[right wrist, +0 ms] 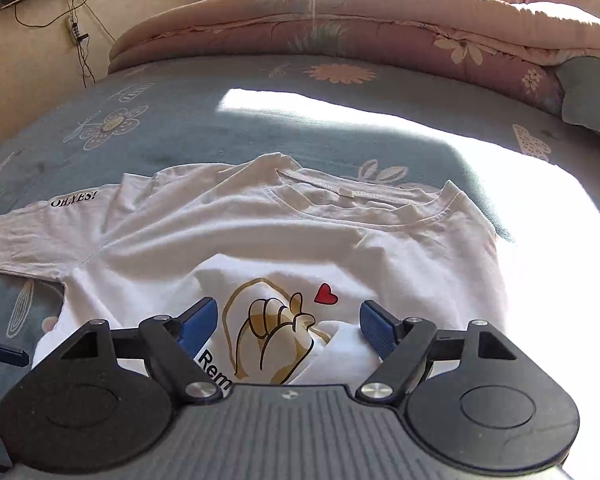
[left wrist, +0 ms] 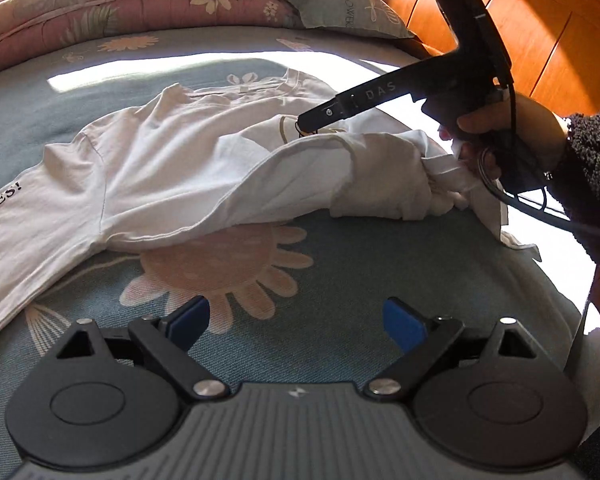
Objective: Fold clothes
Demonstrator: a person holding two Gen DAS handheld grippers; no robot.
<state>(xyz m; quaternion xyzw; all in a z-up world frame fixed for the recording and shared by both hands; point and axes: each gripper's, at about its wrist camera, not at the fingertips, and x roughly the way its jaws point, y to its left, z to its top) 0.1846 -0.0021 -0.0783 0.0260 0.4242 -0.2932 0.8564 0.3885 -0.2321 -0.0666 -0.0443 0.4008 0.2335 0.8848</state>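
The white cotton T-shirt (right wrist: 284,236) with a printed finger-heart graphic lies across the blue-grey floral bedsheet (left wrist: 340,280), neckline toward the folded pink floral quilt (right wrist: 340,40). One sleeve, marked "OH,YES!", extends flat to the side; the opposite side is bunched and partly turned over onto the chest.

The left gripper (left wrist: 296,322) hovers over bare bedsheet beside the shirt's near edge, jaws open and empty. The right gripper (right wrist: 286,324) points down at the printed chest area, jaws spread wide with fabric below them but not pinched. In the left wrist view, the person's hand (left wrist: 512,136) on the right gripper's handle also appears to touch the bunched cloth; whether it grips that cloth cannot be told.

Procedure for this step, judged as flattening and making the first side fold:
- Smooth the bunched side before creasing, so the fold line runs straight from shoulder to hem
- Pinch only the top layer at the shoulder and hem edges
- Keep both grippers level while carrying the edge across
- Avoid dragging the shirt over the sheet, which would wrinkle the flat sleeve
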